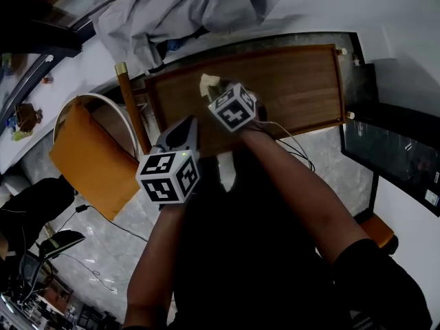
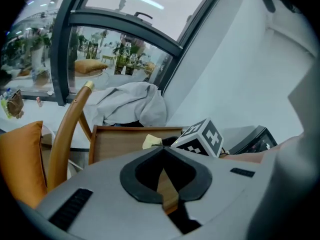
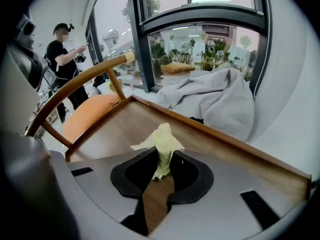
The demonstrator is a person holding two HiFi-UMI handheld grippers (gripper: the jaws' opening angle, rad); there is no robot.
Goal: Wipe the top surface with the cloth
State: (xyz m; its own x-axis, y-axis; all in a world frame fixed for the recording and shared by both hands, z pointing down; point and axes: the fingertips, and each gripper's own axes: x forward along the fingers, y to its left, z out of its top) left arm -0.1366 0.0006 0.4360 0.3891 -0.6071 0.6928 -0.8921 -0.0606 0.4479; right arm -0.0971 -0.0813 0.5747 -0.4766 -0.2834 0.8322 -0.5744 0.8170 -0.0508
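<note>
The cloth [image 3: 162, 136], pale yellow and crumpled, is pinched in the right gripper [image 3: 161, 156], whose jaws are closed on it. Its loose end stands up past the tips. It sits over the left part of the top [image 1: 302, 81], near the far rim. The left gripper [image 2: 163, 151] hangs by the top's near left corner with its jaws together and nothing between them.

The only print close by is the black-and-white square markers on each gripper's cube. Small white labels on the black unit [image 1: 399, 163] to the right are too small to read.

The top is brown wood with a raised rim along its edges, and it stands on a grey stone-look floor [image 1: 323, 143]. Beyond its far rim runs a white ledge [image 1: 323, 5] under a dark-framed window [image 3: 200, 19], with plants outside.

A heap of grey fabric [image 3: 215, 101] lies on the ledge, close behind the far rim. A chair [image 1: 127, 102] with a curved wooden back and an orange cushion [image 1: 93, 160] stands against the top's left end. Cables trail across the floor. A person [image 3: 62, 59] in dark clothes stands past the chair.
</note>
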